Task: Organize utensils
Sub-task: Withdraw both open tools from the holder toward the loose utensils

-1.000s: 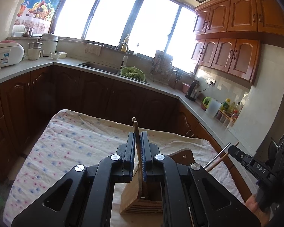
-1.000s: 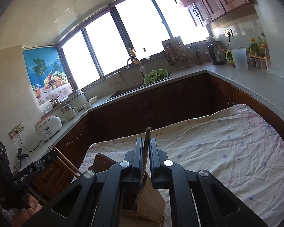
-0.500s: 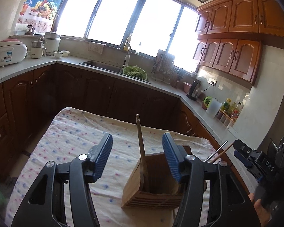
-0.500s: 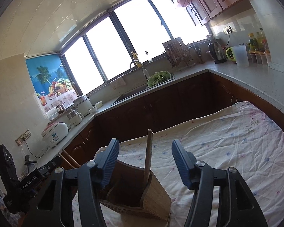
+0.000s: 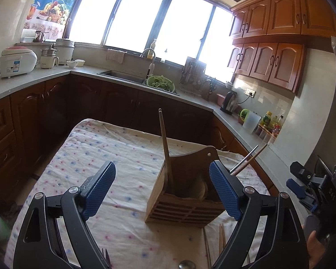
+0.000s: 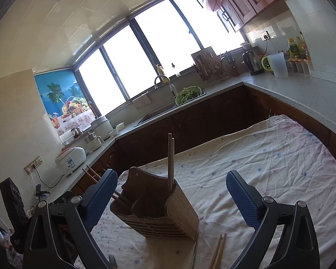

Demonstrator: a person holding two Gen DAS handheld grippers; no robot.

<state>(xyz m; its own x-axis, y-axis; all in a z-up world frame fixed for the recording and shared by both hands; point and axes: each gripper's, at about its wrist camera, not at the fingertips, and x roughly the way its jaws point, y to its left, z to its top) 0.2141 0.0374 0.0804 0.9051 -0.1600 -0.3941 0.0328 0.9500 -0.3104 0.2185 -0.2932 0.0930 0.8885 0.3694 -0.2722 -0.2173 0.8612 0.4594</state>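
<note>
Chopsticks [image 5: 165, 148] stand in the wooden holder [image 5: 183, 199], free between both grippers' just-opened, spread jaws.

both wrist views look slightly down, close, sharing the wooden holder [image 5: 185, 192] [image 6: 159, 210].

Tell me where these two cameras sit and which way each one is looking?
Left wrist view: rides on the left gripper, looking forward between its open blue pads at the wooden utensil holder; the right gripper and a bit of hand show at right.
Right wrist view: rides on the right gripper, jaws open, facing the same utensil holder from the other side; the left gripper's black body shows at lower left.
Shared: the holder with its upright chopsticks, the floral tablecloth, the sink counter and windows.
</note>
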